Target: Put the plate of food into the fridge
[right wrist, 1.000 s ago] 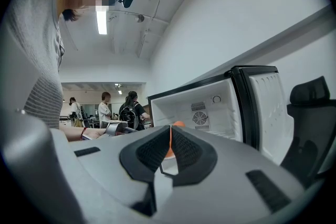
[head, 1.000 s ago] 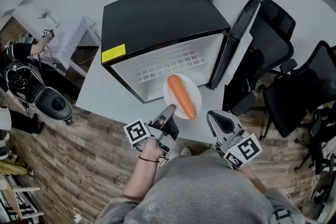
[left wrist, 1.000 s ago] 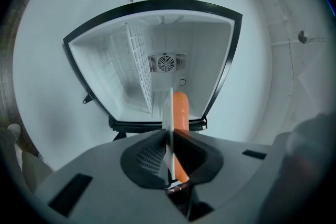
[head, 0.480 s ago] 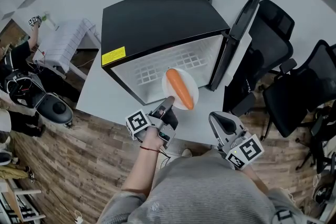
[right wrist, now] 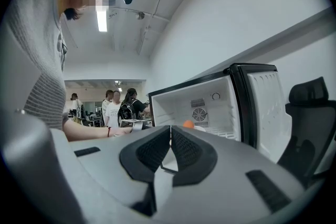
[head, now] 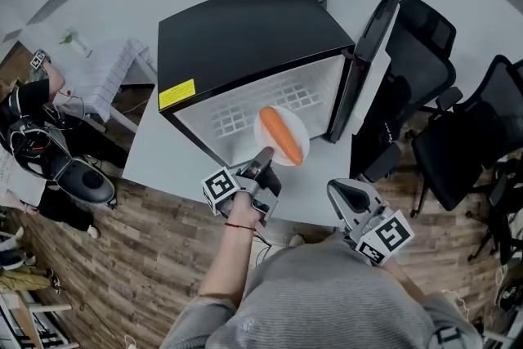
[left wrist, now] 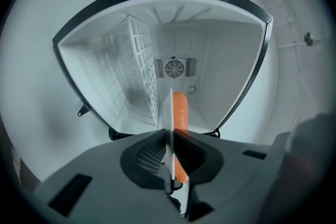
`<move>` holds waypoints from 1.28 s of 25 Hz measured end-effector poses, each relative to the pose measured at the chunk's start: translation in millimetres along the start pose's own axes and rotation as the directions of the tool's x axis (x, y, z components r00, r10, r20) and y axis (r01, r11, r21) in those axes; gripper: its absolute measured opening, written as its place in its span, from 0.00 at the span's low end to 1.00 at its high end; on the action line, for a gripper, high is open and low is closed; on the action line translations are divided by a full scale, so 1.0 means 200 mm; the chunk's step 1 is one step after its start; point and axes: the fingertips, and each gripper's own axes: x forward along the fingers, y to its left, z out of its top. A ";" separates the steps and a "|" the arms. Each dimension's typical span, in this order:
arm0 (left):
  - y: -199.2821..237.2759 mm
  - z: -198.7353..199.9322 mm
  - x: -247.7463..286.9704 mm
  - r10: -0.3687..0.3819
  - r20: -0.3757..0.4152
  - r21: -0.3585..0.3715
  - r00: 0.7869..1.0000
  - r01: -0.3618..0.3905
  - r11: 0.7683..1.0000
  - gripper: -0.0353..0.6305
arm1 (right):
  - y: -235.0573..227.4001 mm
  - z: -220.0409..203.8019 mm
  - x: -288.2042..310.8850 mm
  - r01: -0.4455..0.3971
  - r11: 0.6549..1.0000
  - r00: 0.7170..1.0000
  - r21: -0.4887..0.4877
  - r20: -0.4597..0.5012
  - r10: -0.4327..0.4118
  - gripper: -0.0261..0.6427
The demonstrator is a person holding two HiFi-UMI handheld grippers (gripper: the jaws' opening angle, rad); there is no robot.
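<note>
A white plate [head: 297,130] with an orange carrot [head: 280,134] on it hangs at the mouth of the open black mini fridge [head: 245,37]. My left gripper [head: 263,159] is shut on the plate's near rim. In the left gripper view the plate [left wrist: 169,128] stands edge-on between the jaws, the carrot [left wrist: 180,113] to its right, the white fridge interior [left wrist: 210,60] behind. My right gripper [head: 348,194] is held back by my body, jaws shut on nothing. In the right gripper view the fridge [right wrist: 210,107] and the carrot [right wrist: 187,124] show ahead.
The fridge door [head: 368,53] swings open to the right. A wire shelf [left wrist: 142,65] and a rear fan [left wrist: 174,67] sit inside. Black office chairs [head: 441,94] stand at the right. The fridge rests on a grey table [head: 163,151]. People [right wrist: 118,107] stand far off.
My left gripper has carried the plate and carrot a little up and away from me, toward the fridge opening. The right gripper has stayed in place.
</note>
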 end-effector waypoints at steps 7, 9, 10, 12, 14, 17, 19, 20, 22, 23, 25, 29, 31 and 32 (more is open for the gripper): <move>0.01 0.04 0.04 -0.001 0.023 -0.033 1.000 0.001 0.999 0.12 | -0.01 -0.01 0.00 -0.001 1.000 1.000 -0.006 -0.006 0.000 0.06; 0.05 0.06 0.05 0.014 0.028 -0.025 1.000 -0.013 1.000 0.12 | -0.02 -0.01 0.00 0.001 1.000 1.000 -0.005 -0.009 -0.001 0.06; 0.06 0.07 0.06 0.020 0.033 -0.019 0.999 -0.019 1.000 0.12 | -0.02 -0.01 -0.01 0.002 1.000 1.000 -0.004 -0.011 -0.002 0.06; 0.05 0.08 0.08 0.018 0.044 -0.028 0.999 -0.017 0.999 0.12 | -0.03 -0.01 -0.01 0.002 1.000 1.000 -0.004 -0.016 -0.002 0.06; 0.06 0.09 0.09 0.020 0.049 -0.030 0.999 -0.019 0.999 0.12 | -0.03 -0.02 0.00 0.002 1.000 1.000 -0.005 -0.020 -0.002 0.06; 0.09 0.13 0.11 0.029 0.057 -0.022 0.998 -0.028 0.999 0.12 | -0.04 -0.04 0.01 0.005 1.000 0.999 -0.003 -0.032 -0.005 0.06; 0.10 0.15 0.12 0.030 0.062 -0.028 0.998 -0.029 0.999 0.12 | -0.04 -0.05 0.01 0.005 1.000 0.999 0.001 -0.035 -0.005 0.06; 0.11 0.16 0.12 0.031 0.063 -0.031 0.998 -0.029 0.999 0.12 | -0.04 -0.06 0.02 0.004 1.000 0.999 0.003 -0.036 -0.004 0.06; 0.11 0.18 0.13 0.033 0.065 -0.027 0.997 -0.032 0.999 0.12 | -0.03 -0.07 0.02 0.000 1.000 0.999 0.007 -0.043 0.000 0.06; 0.11 0.19 0.14 0.033 0.065 -0.022 0.997 -0.031 0.999 0.12 | -0.03 -0.08 0.02 -0.001 1.000 0.999 0.008 -0.048 0.001 0.06; 0.10 0.21 0.15 0.029 0.065 -0.014 0.997 -0.028 1.000 0.12 | -0.04 -0.09 0.02 -0.001 1.000 0.999 0.011 -0.055 0.002 0.06; 0.11 0.25 0.16 0.036 0.077 -0.021 0.996 -0.035 0.999 0.12 | -0.05 -0.11 0.04 -0.002 1.000 0.998 0.015 -0.061 0.003 0.06; 0.10 0.27 0.17 0.033 0.081 -0.023 0.996 -0.031 0.999 0.12 | -0.05 -0.11 0.05 -0.004 1.000 0.998 0.018 -0.060 0.005 0.06; 0.09 0.27 0.18 0.025 0.082 -0.033 0.996 -0.022 0.999 0.12 | -0.04 -0.11 0.05 -0.006 1.000 0.998 0.019 -0.060 0.007 0.06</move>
